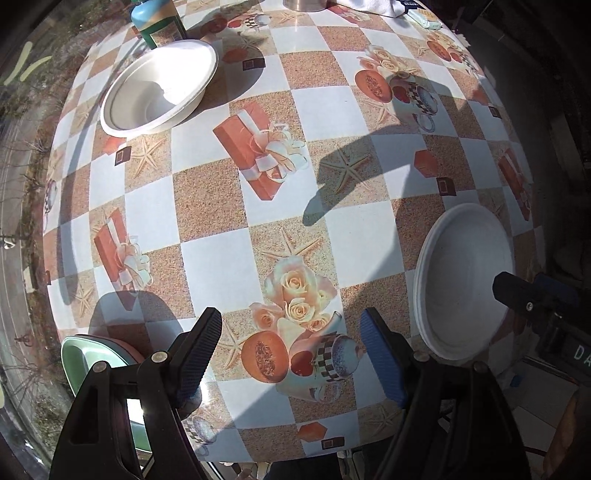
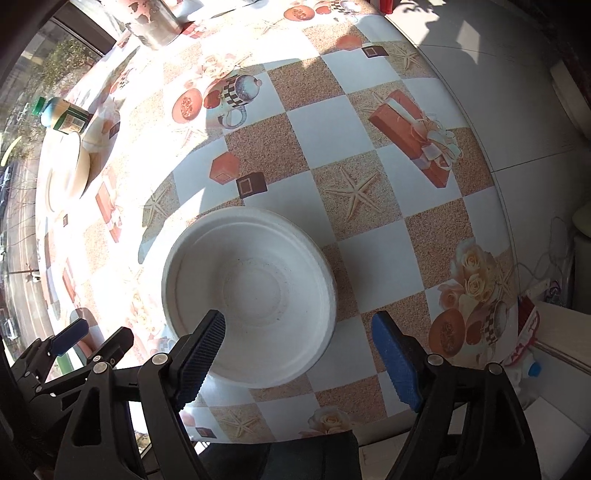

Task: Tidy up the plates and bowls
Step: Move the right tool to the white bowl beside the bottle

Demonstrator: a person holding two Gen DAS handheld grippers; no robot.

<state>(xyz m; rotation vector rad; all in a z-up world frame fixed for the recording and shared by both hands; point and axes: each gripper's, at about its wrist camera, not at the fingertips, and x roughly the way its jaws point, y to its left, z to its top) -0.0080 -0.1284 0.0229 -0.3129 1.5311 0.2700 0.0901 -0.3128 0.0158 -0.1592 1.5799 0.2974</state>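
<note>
While both claws point down at the checked worktop [image 1: 207,199], each stands wide with nothing between its pads. The left claw [image 1: 291,354] hangs over a printed patch of roses and a teapot, its fingers clear of every dish. Just left of it, at the worktop's near edge, lies a green plate [image 1: 79,363] stacked on an orange-pink one [image 1: 129,349], partly hidden behind the claw's frame. A white paper bowl [image 1: 159,86] sits far across the worktop in sunlight, right beside a blue-capped bottle [image 1: 157,22]. A second white paper bowl [image 2: 251,295] rests upright near the front edge; in the right wrist view the right claw [image 2: 299,354] hovers above its near rim, the dark left pad [image 2: 201,354] over the bowl's inside and the blue right pad [image 2: 395,362] outside it, over the cloth. A metal tin [image 2: 155,22] stands at the far side.
</note>
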